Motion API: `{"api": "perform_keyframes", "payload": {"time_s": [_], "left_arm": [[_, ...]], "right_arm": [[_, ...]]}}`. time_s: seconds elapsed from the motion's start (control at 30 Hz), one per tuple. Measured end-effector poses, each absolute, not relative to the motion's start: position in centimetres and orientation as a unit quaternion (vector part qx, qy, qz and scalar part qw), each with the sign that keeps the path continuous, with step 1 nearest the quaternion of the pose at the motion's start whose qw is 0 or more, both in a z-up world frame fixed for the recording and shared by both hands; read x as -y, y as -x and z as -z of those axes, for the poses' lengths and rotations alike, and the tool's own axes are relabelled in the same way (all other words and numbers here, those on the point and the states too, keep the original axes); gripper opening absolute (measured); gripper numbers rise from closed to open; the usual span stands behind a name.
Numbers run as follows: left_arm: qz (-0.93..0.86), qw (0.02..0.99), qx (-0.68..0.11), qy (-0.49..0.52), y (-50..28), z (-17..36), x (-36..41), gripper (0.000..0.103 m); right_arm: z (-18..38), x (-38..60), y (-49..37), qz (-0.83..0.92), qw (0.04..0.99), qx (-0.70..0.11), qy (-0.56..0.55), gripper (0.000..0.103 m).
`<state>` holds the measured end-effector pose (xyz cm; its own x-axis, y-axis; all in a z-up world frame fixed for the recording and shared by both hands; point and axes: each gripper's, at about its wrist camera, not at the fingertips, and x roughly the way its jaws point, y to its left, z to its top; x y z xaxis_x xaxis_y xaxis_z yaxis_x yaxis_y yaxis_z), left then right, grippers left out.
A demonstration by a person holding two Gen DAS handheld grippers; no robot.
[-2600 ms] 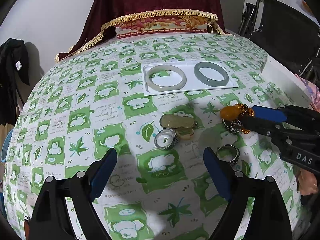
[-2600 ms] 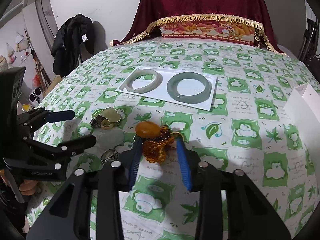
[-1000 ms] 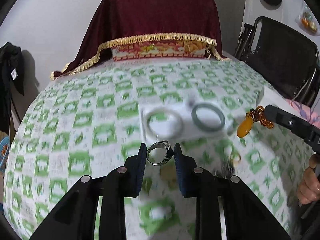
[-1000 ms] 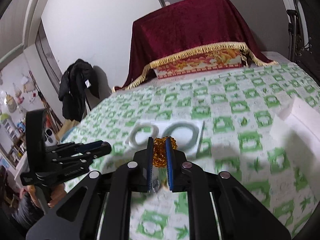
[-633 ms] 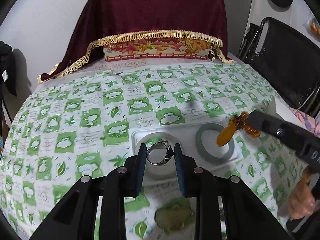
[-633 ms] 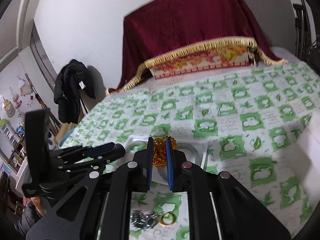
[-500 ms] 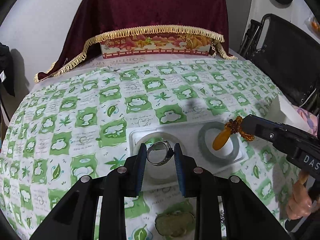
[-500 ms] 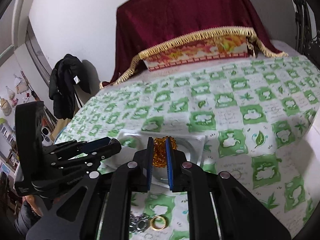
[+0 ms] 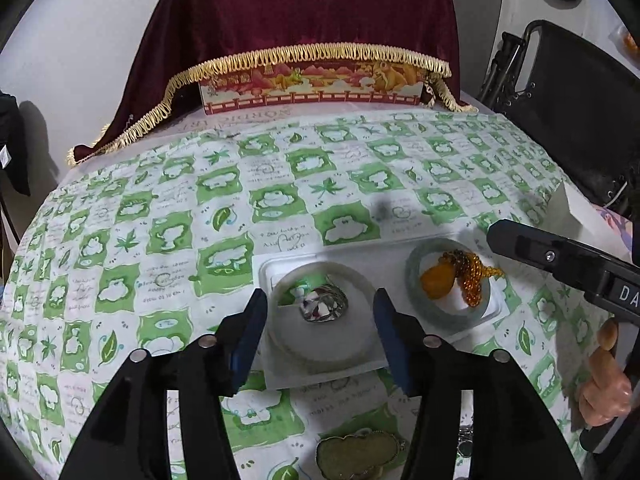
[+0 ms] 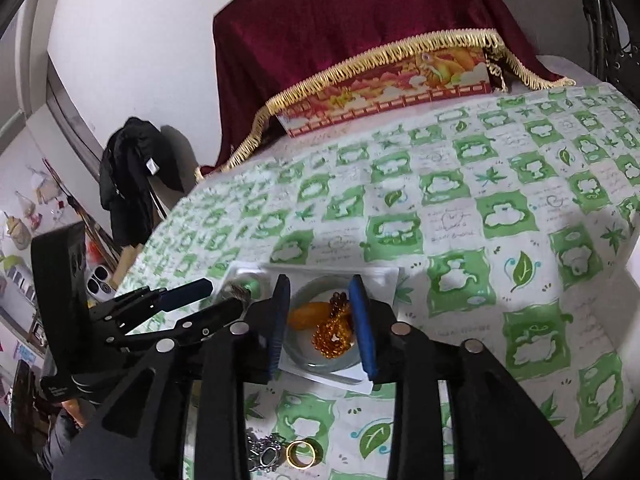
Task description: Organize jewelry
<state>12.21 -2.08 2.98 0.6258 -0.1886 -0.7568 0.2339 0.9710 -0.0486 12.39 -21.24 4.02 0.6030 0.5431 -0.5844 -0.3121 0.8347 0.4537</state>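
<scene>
Left wrist view: my left gripper (image 9: 320, 316) has just opened its jaws, and the ring (image 9: 325, 309) lies free inside the pale bangle (image 9: 320, 354). My right gripper (image 10: 320, 320) has just opened too; the amber pendant (image 10: 326, 322) rests inside the green bangle (image 10: 320, 364) on the tray (image 9: 360, 248).
</scene>
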Motion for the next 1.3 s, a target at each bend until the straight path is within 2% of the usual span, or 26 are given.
{"api": "perform_keyframes", "payload": {"time_s": [0.5, 0.63, 0.77, 0.9, 1.3], "left_arm": [[0.084, 0.914, -0.395, -0.026, -9.4, -4.2, 0.5, 0.059], [0.074, 0.915, -0.395, -0.036, -7.2, -4.1, 0.7, 0.071], [0.078, 0.907, -0.411, -0.042, -5.6, -3.1, 1.0, 0.073], [0.077, 0.897, -0.429, -0.07, -4.5, -1.8, 1.9, 0.073], [0.102, 0.884, -0.452, -0.071, -5.4, -0.6, 2.3, 0.073]], "right_arm": [[-5.2, 21.3, -9.1, -0.224, 0.904, -0.344, -0.12, 0.031], [-5.3, 21.2, -6.9, -0.215, 0.91, -0.34, -0.099, 0.031], [-5.1, 20.8, -4.7, -0.195, 0.918, -0.338, -0.067, 0.047], [-5.0, 20.5, -3.9, -0.19, 0.92, -0.338, -0.057, 0.055], [-3.6, 21.0, -5.0, -0.186, 0.904, -0.377, -0.078, 0.057]]}}
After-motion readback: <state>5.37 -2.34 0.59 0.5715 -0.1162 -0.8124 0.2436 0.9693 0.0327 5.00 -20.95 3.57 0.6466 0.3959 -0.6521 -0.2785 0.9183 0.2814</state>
